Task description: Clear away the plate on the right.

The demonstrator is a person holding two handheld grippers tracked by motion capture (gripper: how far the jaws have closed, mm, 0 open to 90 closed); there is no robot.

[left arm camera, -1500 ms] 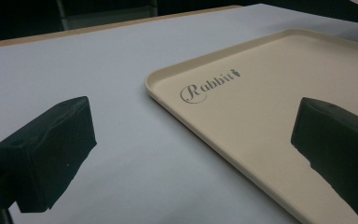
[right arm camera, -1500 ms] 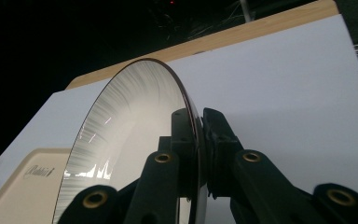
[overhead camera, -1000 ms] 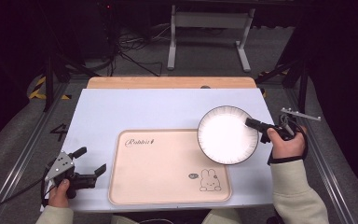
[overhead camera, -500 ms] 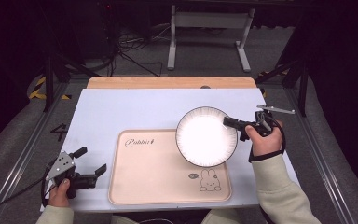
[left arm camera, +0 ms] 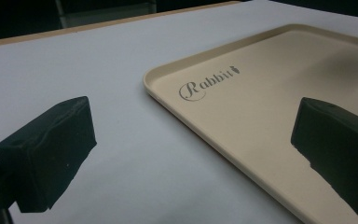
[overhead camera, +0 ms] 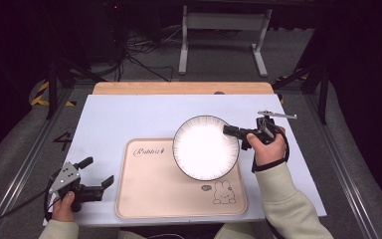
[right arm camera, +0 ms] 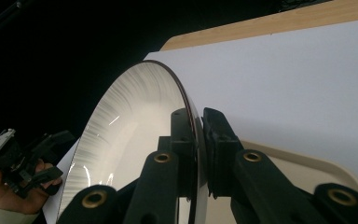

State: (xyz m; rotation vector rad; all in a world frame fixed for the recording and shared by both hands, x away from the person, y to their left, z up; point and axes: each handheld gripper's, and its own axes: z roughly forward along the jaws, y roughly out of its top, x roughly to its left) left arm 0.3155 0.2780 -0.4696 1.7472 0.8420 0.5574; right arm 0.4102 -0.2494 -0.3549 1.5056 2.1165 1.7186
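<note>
A white plate (overhead camera: 205, 147) with a dark rim hangs above the upper right part of the beige tray (overhead camera: 149, 184). My right gripper (overhead camera: 230, 130) is shut on its right rim. In the right gripper view the two jaws pinch the plate (right arm camera: 126, 126) at its edge, one on each face. My left gripper (overhead camera: 98, 175) stays at the table's front left, open with nothing between its fingers (left arm camera: 51, 149). In the left gripper view the tray (left arm camera: 270, 116) with the word "Rabbit" lies just ahead and to the right.
A pale blue mat (overhead camera: 129, 119) covers the table, with a wooden strip (overhead camera: 179, 88) along the far edge. A rabbit drawing (overhead camera: 224, 191) marks the tray's front right corner. A metal stand (overhead camera: 224, 30) and cables (overhead camera: 139, 55) lie on the floor behind.
My right gripper has carried the plate leftward, from beside the tray's right edge to above its upper right part. The left gripper has not moved.
</note>
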